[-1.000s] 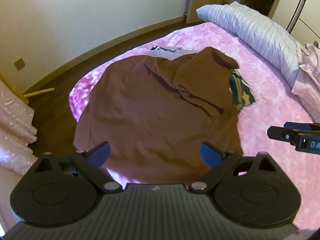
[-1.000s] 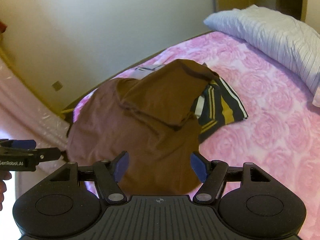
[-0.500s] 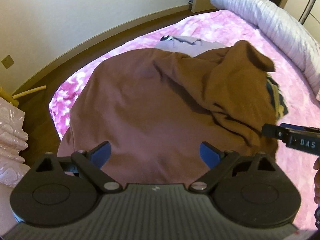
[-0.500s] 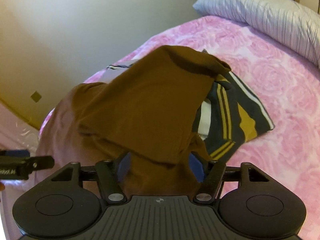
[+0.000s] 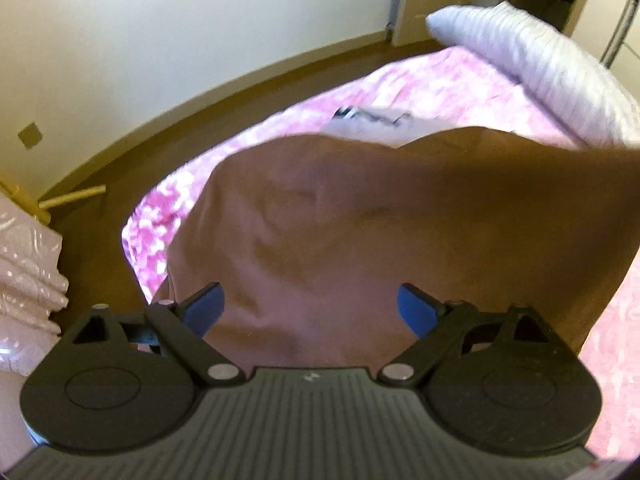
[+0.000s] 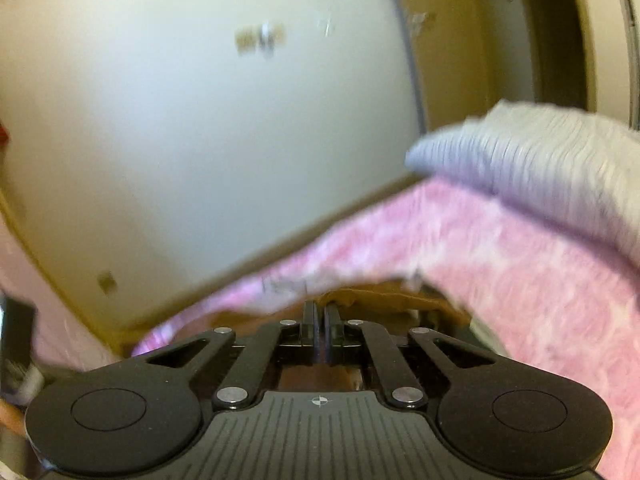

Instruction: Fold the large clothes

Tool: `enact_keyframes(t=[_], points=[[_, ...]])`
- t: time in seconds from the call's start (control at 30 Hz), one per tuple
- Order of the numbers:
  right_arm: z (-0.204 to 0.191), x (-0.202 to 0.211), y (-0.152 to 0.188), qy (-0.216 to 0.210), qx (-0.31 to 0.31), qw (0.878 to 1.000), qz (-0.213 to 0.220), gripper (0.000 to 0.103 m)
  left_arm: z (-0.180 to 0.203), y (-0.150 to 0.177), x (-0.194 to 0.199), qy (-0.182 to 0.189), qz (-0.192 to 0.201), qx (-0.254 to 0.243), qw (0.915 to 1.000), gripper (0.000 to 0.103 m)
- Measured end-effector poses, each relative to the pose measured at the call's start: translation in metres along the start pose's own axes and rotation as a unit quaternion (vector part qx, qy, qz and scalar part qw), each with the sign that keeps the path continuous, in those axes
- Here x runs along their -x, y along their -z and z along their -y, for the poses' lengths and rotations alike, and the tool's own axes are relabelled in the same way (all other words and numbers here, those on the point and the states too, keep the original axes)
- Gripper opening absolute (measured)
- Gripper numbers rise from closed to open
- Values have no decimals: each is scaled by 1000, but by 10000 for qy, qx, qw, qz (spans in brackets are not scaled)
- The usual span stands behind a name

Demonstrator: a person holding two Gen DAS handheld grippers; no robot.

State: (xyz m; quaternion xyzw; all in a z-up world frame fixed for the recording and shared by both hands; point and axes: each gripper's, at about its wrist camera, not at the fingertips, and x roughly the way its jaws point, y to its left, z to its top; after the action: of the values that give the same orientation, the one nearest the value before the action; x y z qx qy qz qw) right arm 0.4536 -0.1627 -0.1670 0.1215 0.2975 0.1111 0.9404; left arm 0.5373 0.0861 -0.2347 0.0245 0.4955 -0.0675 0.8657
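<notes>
A large brown garment point(image 5: 360, 232) lies spread on the pink floral bedspread point(image 5: 440, 80). Its right side is raised, running dark and taut toward the right edge of the left wrist view. My left gripper point(image 5: 312, 302) hovers low over the garment's near part, open, with nothing between its blue fingertips. In the blurred right wrist view my right gripper point(image 6: 320, 310) is shut, with a bunch of the brown garment point(image 6: 380, 296) at and just past its fingertips. The striped garment is hidden now.
A striped grey-white pillow point(image 5: 552, 68) lies at the bed's far right. A pale garment point(image 5: 372, 124) peeks out beyond the brown one. The bed's left edge drops to dark wood floor point(image 5: 100, 240), where a wooden stick point(image 5: 72, 198) and pink wrapped bedding point(image 5: 28, 280) sit.
My right gripper went from open to shut on the brown garment and has lifted its right side; its view swung up toward the wall. My left gripper moved closer over the cloth, still open.
</notes>
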Motion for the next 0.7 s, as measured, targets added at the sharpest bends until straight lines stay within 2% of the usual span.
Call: enact_keyframes(t=[0.13, 0.3, 0.37, 0.5, 0.6, 0.63, 0.67, 0.7], points=[[-6, 72, -20, -222, -183, 9974, 663, 0, 20, 2, 45, 134, 371, -242, 9989, 91], [-11, 165, -40, -310, -266, 9883, 1472, 0, 59, 9, 122, 578, 887, -548, 9929, 91], [-10, 213, -48, -268, -221, 9794, 1989, 0, 82, 15, 156, 810, 1079, -670, 9886, 91], [-3, 327, -58, 100, -120, 9557, 2939, 0, 135, 35, 228, 1434, 1516, -1056, 9723, 91], [1, 418, -58, 648, 131, 9337, 3520, 0, 177, 59, 273, 1963, 1652, -1310, 9576, 91], [4, 439, -57, 855, 211, 9339, 3465, 0, 191, 68, 283, 2107, 1598, -1396, 9542, 91], [8, 456, -55, 1064, 241, 9398, 3238, 1, 208, 80, 293, 2230, 1489, -1527, 9512, 91], [16, 467, -53, 1280, 206, 9515, 2789, 16, 220, 90, 300, 2260, 1423, -1600, 9503, 91]])
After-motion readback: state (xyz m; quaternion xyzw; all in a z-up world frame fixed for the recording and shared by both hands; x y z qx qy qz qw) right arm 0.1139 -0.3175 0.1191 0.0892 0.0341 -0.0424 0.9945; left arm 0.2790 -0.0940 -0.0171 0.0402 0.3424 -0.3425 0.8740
